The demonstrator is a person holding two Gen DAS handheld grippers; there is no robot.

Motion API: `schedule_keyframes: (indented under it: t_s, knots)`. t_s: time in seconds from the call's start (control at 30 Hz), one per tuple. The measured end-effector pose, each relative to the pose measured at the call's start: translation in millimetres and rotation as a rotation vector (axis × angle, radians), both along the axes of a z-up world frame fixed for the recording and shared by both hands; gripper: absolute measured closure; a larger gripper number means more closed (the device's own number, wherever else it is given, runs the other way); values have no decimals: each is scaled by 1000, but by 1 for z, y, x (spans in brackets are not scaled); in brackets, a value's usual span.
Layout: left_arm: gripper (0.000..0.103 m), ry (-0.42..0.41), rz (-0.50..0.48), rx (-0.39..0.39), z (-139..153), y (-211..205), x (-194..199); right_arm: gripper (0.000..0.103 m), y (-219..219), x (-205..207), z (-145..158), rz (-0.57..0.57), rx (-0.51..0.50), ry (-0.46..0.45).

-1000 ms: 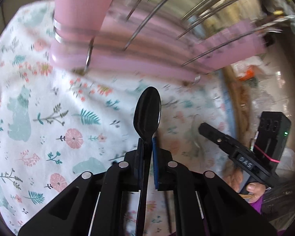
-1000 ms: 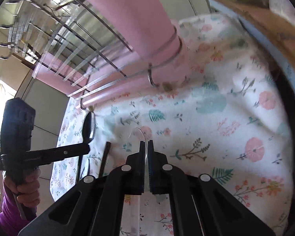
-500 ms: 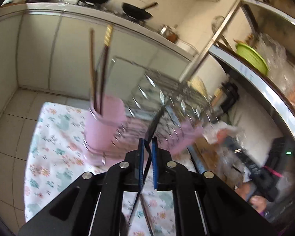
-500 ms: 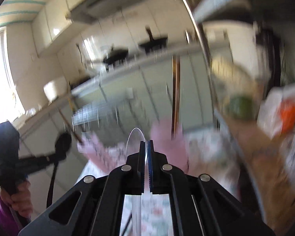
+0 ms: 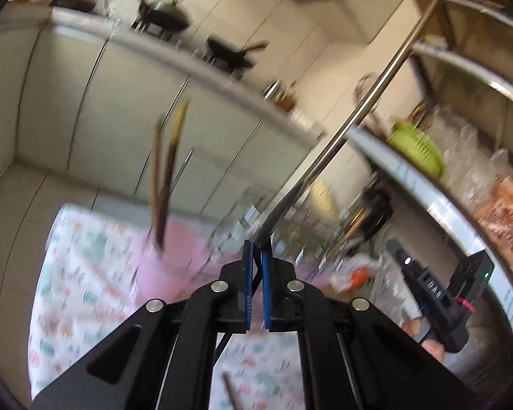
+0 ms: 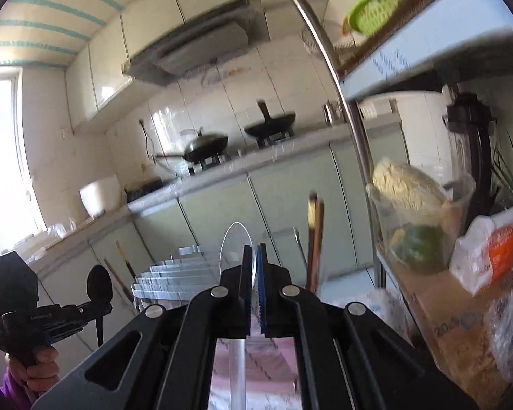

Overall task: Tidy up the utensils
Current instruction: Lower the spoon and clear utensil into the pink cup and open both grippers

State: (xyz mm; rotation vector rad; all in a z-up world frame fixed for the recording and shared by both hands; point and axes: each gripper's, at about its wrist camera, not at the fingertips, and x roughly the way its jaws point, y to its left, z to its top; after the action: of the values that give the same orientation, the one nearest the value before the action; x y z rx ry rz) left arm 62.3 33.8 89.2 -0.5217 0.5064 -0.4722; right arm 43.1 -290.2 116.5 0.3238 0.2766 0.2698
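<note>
My left gripper (image 5: 256, 251) is shut on a black spoon (image 5: 279, 207), which shows edge-on and slants up to the right from the blue pads. From the right wrist view the same black spoon (image 6: 99, 287) stands bowl-up in the left gripper (image 6: 95, 307), held by a hand at the lower left. My right gripper (image 6: 253, 254) is shut on a clear plastic spoon (image 6: 234, 249), bowl up above the pads. Below and ahead stand a pink holder (image 5: 174, 256) with brown chopsticks (image 5: 164, 184) and a wire rack (image 6: 174, 280) on the floral cloth (image 5: 75, 273).
A metal shelf pole (image 6: 352, 109) rises at the right beside shelves with a green basket (image 5: 417, 147), a plastic cup (image 6: 417, 225) and bags (image 6: 492, 256). A counter with woks (image 6: 205, 143) runs behind. One chopstick (image 5: 231, 391) lies on the cloth.
Both grippers rose off the floral cloth and tilted up toward level, each carrying its spoon. The views now look over the holder and rack toward the kitchen counter.
</note>
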Motion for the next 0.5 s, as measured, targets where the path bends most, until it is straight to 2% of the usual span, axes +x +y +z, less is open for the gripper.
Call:
schedule_keyframes:
  t_s: [0.2, 0.33, 0.5]
  knots:
    - [99, -186, 38, -108, 17, -1, 14, 101, 4, 3, 18, -93, -18, -155]
    - [99, -258, 60, -175, 26, 9, 30, 101, 4, 13, 21, -153, -21, -230]
    - [99, -342, 80, -211, 31, 22, 43, 101, 5, 26, 20, -212, -35, -303]
